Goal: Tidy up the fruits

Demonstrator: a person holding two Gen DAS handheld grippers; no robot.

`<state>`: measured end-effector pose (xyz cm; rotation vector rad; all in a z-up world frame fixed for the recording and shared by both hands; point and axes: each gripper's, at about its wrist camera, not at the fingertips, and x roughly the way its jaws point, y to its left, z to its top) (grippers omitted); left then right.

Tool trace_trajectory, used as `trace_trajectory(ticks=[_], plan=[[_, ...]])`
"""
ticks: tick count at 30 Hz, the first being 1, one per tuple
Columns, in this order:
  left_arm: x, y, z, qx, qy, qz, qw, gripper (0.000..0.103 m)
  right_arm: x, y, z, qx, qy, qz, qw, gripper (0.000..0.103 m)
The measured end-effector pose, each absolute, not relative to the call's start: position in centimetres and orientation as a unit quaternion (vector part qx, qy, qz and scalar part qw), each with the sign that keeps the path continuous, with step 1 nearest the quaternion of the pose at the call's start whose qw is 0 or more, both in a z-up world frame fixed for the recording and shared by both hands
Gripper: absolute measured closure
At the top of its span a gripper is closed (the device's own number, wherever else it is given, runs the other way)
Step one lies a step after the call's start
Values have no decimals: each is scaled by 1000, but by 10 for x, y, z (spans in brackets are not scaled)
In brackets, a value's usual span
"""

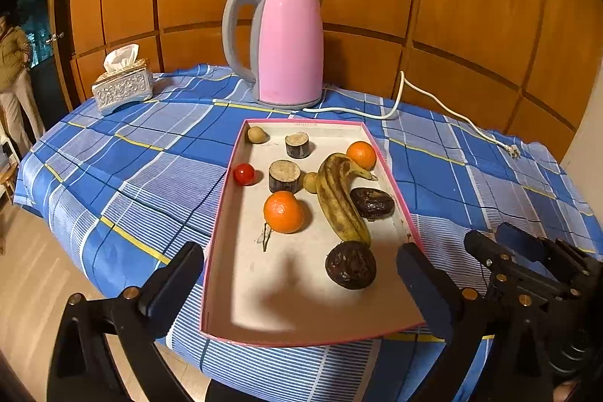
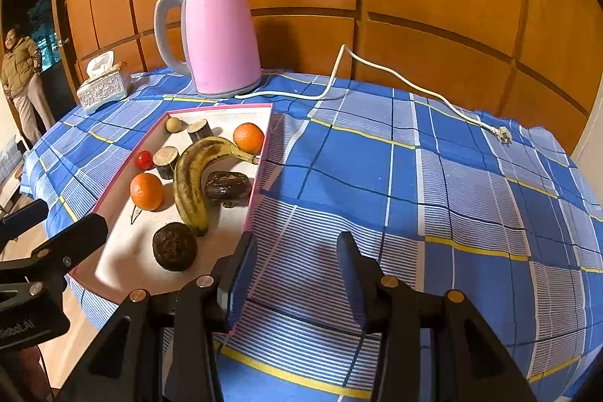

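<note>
A pink-rimmed shallow tray (image 1: 218, 225) (image 2: 260, 183) lies on the checked tablecloth. In it are a spotted banana (image 1: 337, 196) (image 2: 192, 176), two oranges (image 1: 283, 212) (image 1: 361, 155) (image 2: 147, 191), a red tomato (image 1: 244, 173) (image 2: 144, 159), two dark wrinkled fruits (image 1: 350, 264) (image 1: 372, 202) (image 2: 174, 245), two small tan fruits (image 1: 256, 134) and two cut log pieces (image 1: 284, 175). My left gripper (image 1: 301, 274) is open and empty, straddling the tray's near end. My right gripper (image 2: 294, 274) is open and empty over the cloth by the tray's right edge.
A pink kettle (image 1: 282, 44) (image 2: 215, 32) stands behind the tray, its white cord (image 2: 377, 70) trailing right across the cloth. A tissue box (image 1: 122, 85) sits at the back left. A person (image 2: 22, 78) stands by the doorway at left. The table edge is near.
</note>
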<state>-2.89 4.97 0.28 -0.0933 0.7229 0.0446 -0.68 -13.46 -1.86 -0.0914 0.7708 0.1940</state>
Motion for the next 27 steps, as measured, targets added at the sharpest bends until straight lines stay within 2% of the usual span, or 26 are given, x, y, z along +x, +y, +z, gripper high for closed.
trace_trajectory(ticks=[27], plan=[[-32,59,6,-51,331,64,940,0,-13,-128,-15,-59,363,101,924,58]])
